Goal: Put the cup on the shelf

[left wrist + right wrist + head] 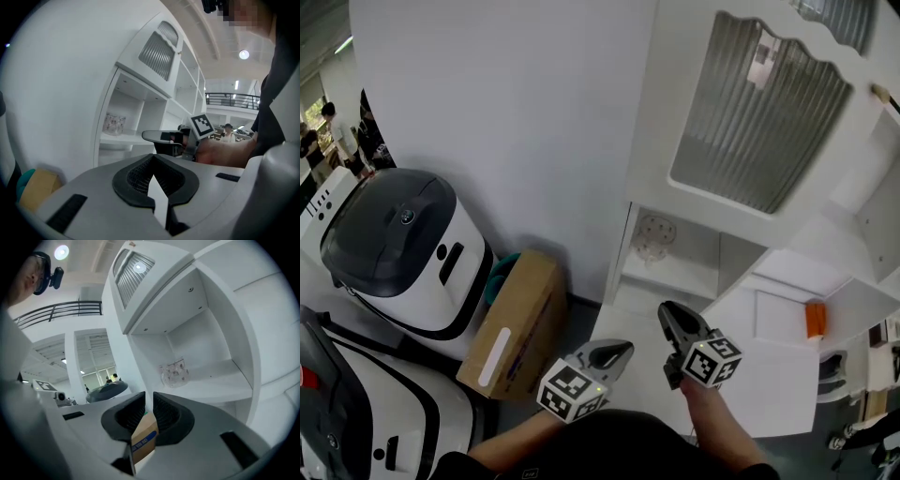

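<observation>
A clear patterned cup stands upright on the low shelf of the white cabinet, at the left of its compartment. It also shows in the left gripper view as the cup, and in the right gripper view as the cup. Both grippers hang in front of and below that shelf, apart from the cup. My left gripper is shut with nothing in it, its tips meeting. My right gripper has a narrow gap between its jaws and holds nothing.
A cardboard box leans by the cabinet's left side. White-and-black machines stand at the left. An orange item lies on the white counter to the right. A ribbed cabinet door is above the cup's shelf.
</observation>
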Motion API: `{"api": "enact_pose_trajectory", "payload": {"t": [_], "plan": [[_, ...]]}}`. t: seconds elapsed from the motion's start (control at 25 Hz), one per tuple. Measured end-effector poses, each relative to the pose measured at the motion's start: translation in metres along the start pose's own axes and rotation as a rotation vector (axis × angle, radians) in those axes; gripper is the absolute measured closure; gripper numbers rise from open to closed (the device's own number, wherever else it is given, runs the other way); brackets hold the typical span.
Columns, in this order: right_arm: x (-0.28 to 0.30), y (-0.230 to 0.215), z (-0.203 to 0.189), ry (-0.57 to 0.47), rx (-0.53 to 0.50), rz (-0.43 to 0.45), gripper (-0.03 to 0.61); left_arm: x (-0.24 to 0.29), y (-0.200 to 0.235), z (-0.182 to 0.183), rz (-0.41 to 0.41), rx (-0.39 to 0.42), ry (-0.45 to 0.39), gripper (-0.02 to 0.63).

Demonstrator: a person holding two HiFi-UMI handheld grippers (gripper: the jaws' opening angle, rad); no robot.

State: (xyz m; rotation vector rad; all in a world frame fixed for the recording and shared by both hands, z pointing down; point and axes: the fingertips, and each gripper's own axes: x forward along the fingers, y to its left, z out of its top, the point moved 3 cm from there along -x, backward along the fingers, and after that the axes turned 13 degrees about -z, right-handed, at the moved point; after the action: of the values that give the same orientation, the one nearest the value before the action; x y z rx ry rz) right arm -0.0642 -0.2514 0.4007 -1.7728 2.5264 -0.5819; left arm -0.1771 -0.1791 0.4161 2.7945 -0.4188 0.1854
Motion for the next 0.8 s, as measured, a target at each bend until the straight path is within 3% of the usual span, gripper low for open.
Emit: {"api": "enact_pose_trajectory", "payload": {"t": [0.52, 0.64, 0.8], "plan": [[-0.129, 0.019, -0.045, 0.049, -0.002, 0.287, 0.546, 0.041, -0.055, -0.01, 0.096, -0.046, -0.013, 0.611], [-0.143, 0.022, -0.04, 0.036, -0.006, 0.312, 0.549, 0.037, -0.061, -0.008, 0.107, -0.046, -0.026, 0.611], [-0.151, 0.026, -0.02, -0.027, 0.002, 0.282, 0.554, 0.022, -0.061, 0.001, 0.085, -0.021, -0.031, 0.611]]}}
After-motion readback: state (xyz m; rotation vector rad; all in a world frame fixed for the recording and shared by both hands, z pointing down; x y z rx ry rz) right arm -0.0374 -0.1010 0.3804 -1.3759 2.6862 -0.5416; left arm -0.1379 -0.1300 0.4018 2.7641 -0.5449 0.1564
